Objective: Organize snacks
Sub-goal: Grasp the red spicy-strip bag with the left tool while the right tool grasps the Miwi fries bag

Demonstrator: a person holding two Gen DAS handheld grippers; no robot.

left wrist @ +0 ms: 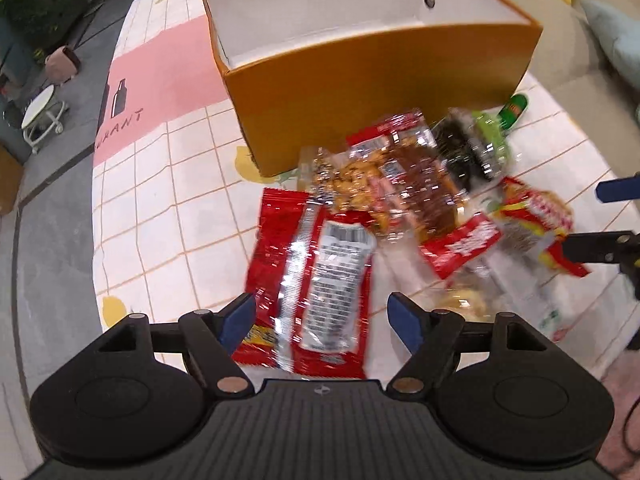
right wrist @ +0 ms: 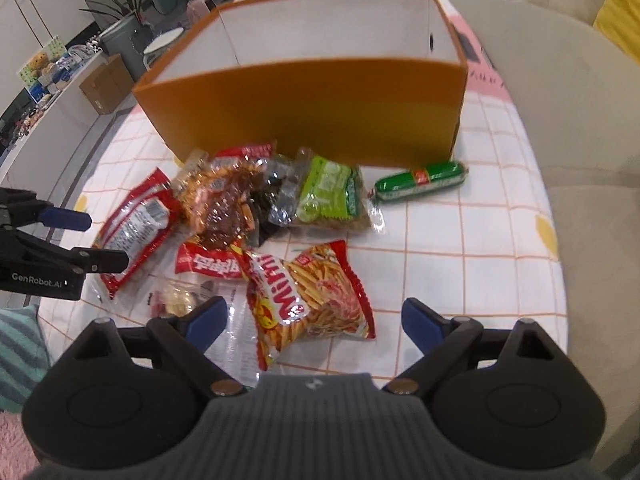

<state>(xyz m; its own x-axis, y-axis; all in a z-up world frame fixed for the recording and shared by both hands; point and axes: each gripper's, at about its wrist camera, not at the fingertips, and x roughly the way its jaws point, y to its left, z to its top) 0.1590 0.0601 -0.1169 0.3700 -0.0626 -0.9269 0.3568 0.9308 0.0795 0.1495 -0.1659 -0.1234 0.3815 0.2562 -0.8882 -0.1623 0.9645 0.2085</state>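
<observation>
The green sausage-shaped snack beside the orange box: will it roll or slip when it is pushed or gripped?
The green sausage-shaped snack looks round and tube-like, so it would probably roll if pushed sideways. Its glossy wrapper may slip between pads. It lies apart from the other packets, near the orange box, so a grip across its middle seems safest.

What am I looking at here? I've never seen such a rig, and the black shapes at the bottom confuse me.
Those shapes are handheld grasping tools, one per hand, each with a camera looking along its blue-tipped fingers. One picture comes from the left tool, the other from the right tool. Both are open and hold nothing. On the checked tablecloth lie snack packets, among them a red packet, a fries bag and a green sausage, in front of an orange box, which shows nothing inside.
</observation>
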